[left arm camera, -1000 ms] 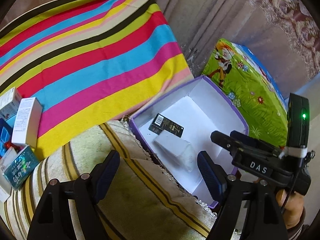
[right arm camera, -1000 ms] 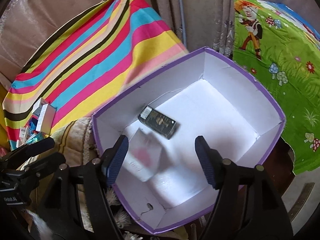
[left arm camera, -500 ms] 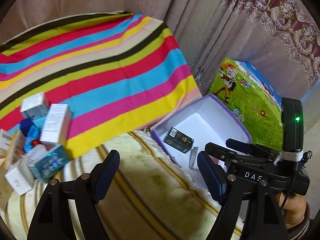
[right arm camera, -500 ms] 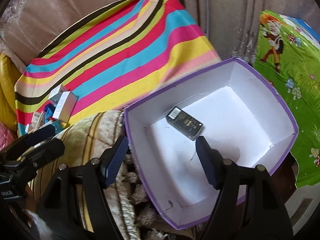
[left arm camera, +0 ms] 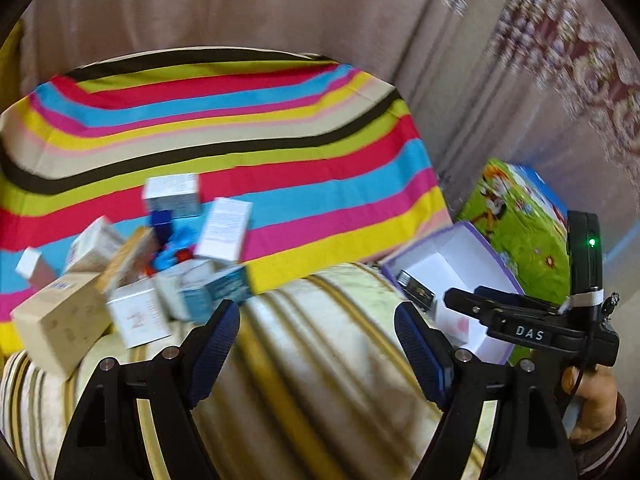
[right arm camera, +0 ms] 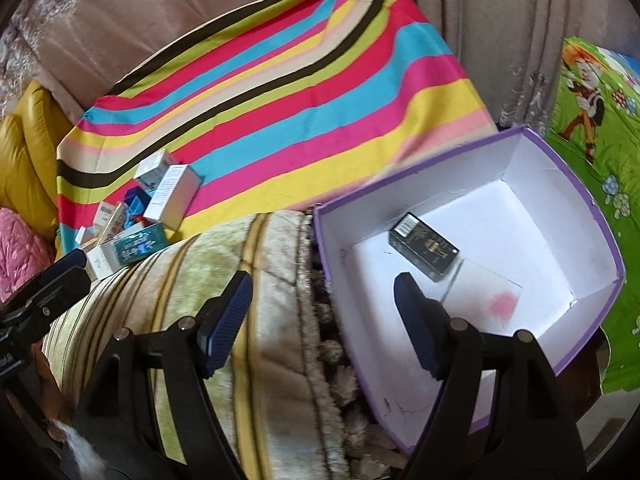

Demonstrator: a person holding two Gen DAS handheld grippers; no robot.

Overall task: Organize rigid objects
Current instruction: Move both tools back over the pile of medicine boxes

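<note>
A heap of small cartons point(left arm camera: 132, 276), white, tan and teal with some blue pieces among them, lay at about nine o'clock in the left wrist view, on the lower edge of a rainbow-striped cloth point(left arm camera: 256, 152) and spilling onto a cream striped plush cushion point(left arm camera: 320, 360). In the right wrist view the same heap sat at nine o'clock. The left view was blurred, so the print on the cartons could not be read.

At about three o'clock in the right wrist view stood a purple-rimmed white box point(right arm camera: 592, 200), open at the top. Inside it lay a black carton point(right arm camera: 424, 246) with gold print, and just beside that, towards five o'clock, a flat white carton with a pink mark point(right arm camera: 492, 300).

The left gripper point(left arm camera: 316, 344) hung over the cushion with its blue pads well apart and nothing between them. The right gripper point(right arm camera: 322, 320) straddled the box's near wall, one pad over the cushion and one over the box floor; its jaws were opening and held nothing. A hand point(left arm camera: 592, 404) gripped its handle at four o'clock in the left view.

Beyond the box, a green cartoon-printed sheet point(right arm camera: 592, 120) lay at two o'clock, with beige curtains point(left arm camera: 280, 8) at twelve.
</note>
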